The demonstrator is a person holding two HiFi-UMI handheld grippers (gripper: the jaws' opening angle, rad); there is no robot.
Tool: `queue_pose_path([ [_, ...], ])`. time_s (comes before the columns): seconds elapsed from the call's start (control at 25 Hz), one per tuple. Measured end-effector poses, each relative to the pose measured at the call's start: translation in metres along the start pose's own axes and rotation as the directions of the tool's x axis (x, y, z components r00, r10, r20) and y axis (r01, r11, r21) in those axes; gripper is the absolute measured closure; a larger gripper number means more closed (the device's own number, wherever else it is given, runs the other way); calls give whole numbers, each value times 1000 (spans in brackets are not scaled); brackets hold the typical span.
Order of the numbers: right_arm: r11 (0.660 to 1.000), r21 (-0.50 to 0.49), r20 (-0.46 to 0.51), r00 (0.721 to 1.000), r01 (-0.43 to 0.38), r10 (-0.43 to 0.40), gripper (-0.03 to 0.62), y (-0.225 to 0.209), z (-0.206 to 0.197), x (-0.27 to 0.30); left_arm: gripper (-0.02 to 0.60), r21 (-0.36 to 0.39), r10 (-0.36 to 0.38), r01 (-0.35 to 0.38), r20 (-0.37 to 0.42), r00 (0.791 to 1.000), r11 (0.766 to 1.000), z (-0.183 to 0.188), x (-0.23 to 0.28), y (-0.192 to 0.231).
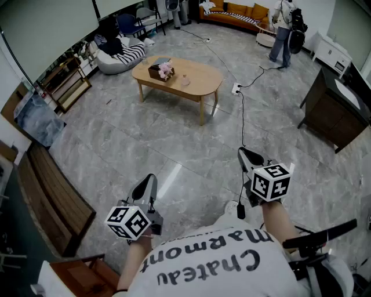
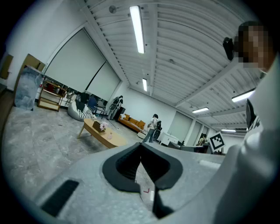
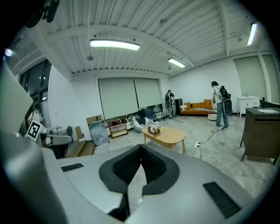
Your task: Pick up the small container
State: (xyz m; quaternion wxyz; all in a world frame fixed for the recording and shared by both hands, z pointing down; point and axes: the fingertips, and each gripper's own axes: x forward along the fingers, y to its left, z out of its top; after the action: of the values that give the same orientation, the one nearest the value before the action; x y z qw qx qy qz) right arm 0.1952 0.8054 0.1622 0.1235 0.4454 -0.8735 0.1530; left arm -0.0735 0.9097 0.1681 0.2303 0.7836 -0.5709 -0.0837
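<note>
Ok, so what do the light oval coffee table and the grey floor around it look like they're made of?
Light oval coffee table: probably wood or wood veneer with a matte finish, going by its even pale tan top and matching legs. Grey floor: likely polished stone or marble-look tile, since it has a veined pattern and a bright glossy streak of reflected light.

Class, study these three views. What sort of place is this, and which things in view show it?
Probably an open lounge area in an office or lab: an orange sofa, a low wooden coffee table, and long ceiling strip lights.
</note>
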Motion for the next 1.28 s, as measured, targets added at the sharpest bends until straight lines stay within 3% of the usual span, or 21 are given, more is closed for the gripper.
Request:
queue_pose_path([
  [0.48, 1000, -17, -41, 999, -22, 22, 582, 17, -18, 0, 566, -29, -2, 2, 3, 1000, 1000, -14, -19, -2],
  [0.84, 999, 47, -74, 997, -15, 19, 582, 3, -21, 4, 566, -75, 75, -74, 0, 997, 994, -23, -17, 15],
  [1.0, 999, 49, -70, 997, -18, 21, 582, -1, -21, 19, 566, -98, 74, -74, -7, 997, 992, -24, -4, 23],
  [1.28, 997, 72, -64, 997, -28, 32, 582, -26, -4, 60, 566, -70, 43, -43, -7, 999, 997, -2, 42, 28],
])
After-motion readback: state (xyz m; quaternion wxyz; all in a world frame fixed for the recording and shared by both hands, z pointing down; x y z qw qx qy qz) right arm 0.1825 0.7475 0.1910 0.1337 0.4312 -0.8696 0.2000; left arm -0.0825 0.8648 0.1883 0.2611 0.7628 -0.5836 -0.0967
